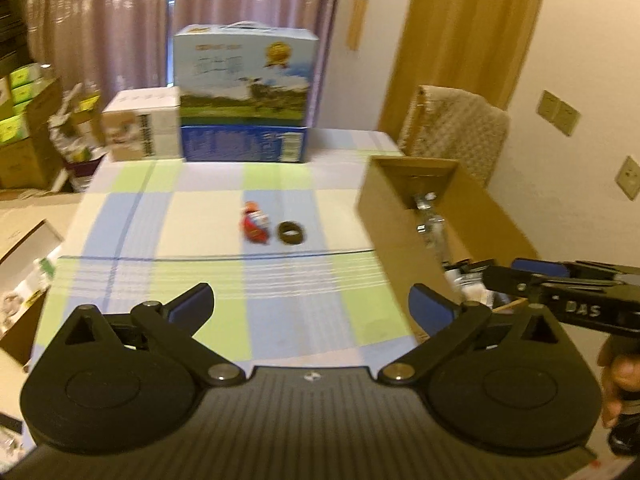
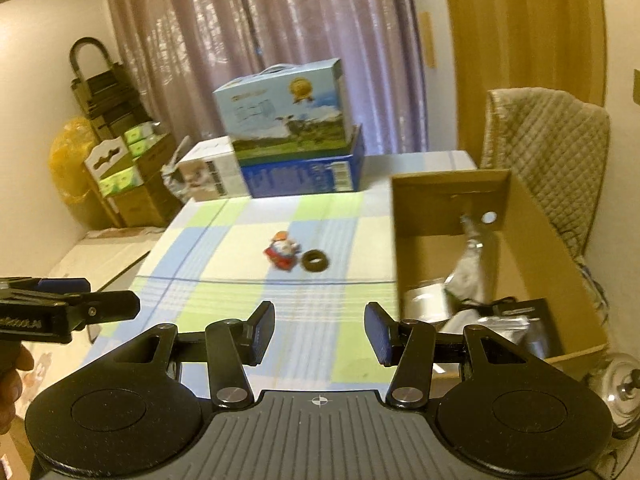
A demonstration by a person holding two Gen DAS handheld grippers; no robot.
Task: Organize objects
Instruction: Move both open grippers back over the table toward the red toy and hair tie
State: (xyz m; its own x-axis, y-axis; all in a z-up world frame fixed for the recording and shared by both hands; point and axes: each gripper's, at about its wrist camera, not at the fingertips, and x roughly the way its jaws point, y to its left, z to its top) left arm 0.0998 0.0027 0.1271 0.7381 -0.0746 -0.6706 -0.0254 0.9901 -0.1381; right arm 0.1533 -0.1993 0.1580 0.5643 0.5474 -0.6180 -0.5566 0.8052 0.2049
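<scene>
Two grippers, left gripper (image 1: 310, 308) spread wide, right gripper (image 2: 319, 334) parted, both empty, over checked tablecloth (image 1: 200, 220); curtains (image 1: 180, 20) at twelve o'clock. Red packet (image 1: 255, 224) lies pointing toward eleven o'clock, brown ring (image 1: 291, 233) beside it.

My left gripper (image 1: 310, 308) is wide open, with its two blue pads far apart and nothing between them. My right gripper (image 2: 319, 334) is open too, but not as wide, and it holds nothing. The two grippers are side by side, both pointing forward, and my right hand (image 1: 618, 380) is wrapped around the handle of the right one.
</scene>
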